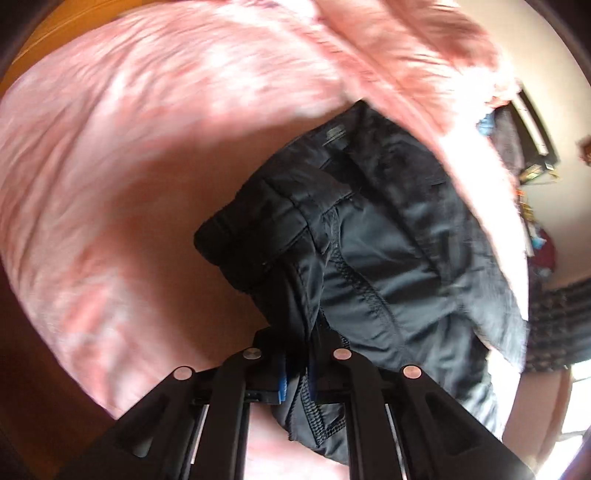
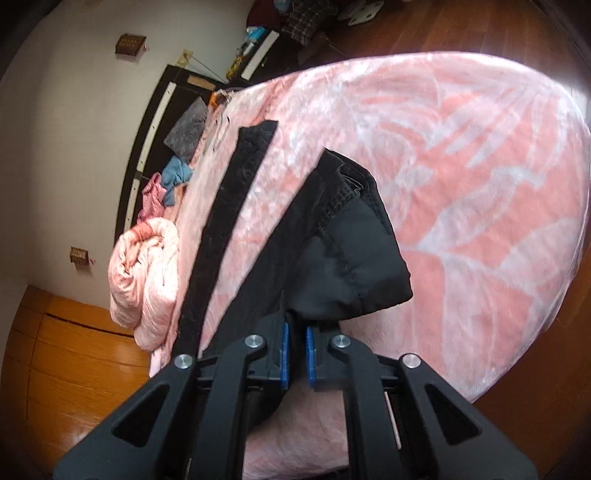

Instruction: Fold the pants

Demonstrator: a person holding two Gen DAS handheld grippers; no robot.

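Observation:
Black pants (image 1: 384, 258) hang bunched over a pink patterned bed cover (image 1: 110, 166). My left gripper (image 1: 297, 373) is shut on a seamed edge of the pants, the cloth pinched between its blue pads. In the right wrist view the pants (image 2: 332, 251) lie partly on the pink cover (image 2: 461, 184), one leg (image 2: 229, 206) stretching away toward the far end of the bed. My right gripper (image 2: 297, 354) is shut on a fold of the pants at its near end.
A rolled pink blanket (image 2: 144, 280) and loose clothes (image 2: 177, 173) lie at the bed's far side by a dark headboard (image 2: 147, 147). Wooden floor (image 2: 74, 369) and a white wall (image 2: 74, 129) surround the bed. Clutter (image 2: 295, 22) sits at the far end.

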